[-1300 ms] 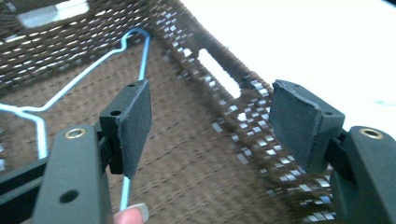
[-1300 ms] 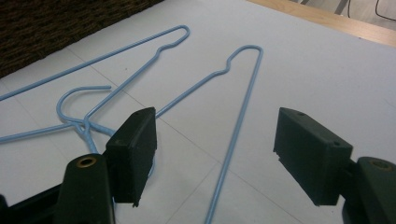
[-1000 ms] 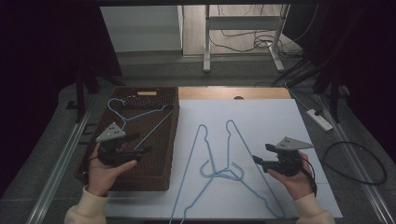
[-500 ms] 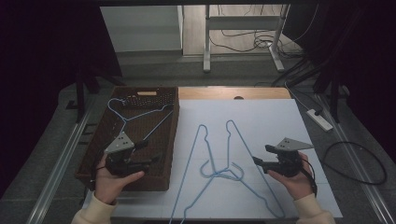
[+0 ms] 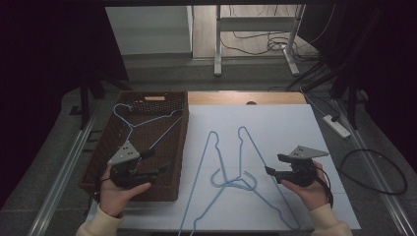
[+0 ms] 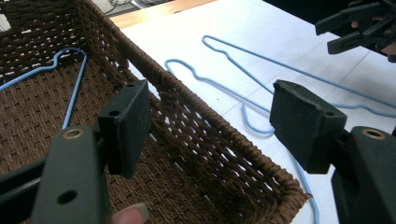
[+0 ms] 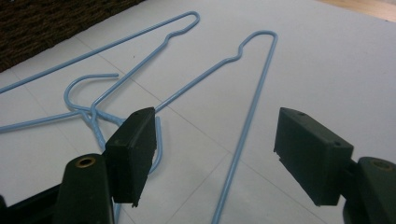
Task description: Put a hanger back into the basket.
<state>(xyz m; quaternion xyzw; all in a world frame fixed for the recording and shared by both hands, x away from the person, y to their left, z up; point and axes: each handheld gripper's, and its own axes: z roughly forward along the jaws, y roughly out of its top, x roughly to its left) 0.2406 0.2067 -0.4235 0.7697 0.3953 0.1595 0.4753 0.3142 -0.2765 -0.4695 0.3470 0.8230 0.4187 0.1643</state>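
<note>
Two blue wire hangers [image 5: 231, 181] lie on the white sheet with their hooks crossed; the right gripper view shows one long wire [image 7: 249, 116] running between the jaws and the other hanger [image 7: 93, 52] off to the left. A third blue hanger [image 5: 142, 124] lies inside the brown wicker basket [image 5: 98, 162]. My left gripper [image 5: 156, 162] hovers open over the basket's near right part, its jaws straddling the basket rim [image 6: 210, 126] with nothing held. My right gripper [image 5: 274, 164] is open just above the sheet, beside the right hanger. In the left gripper view, the right gripper [image 6: 327, 36] shows far off.
The white sheet [image 5: 295, 128] covers most of the table, with a strip of bare wood [image 5: 246, 98] behind it. A power strip [image 5: 337, 125] and cables lie on the floor to the right. A desk frame [image 5: 217, 39] stands beyond the table.
My left gripper has drifted nearer to the person and a little to the right over the basket. The right gripper and the hangers have stayed put.
</note>
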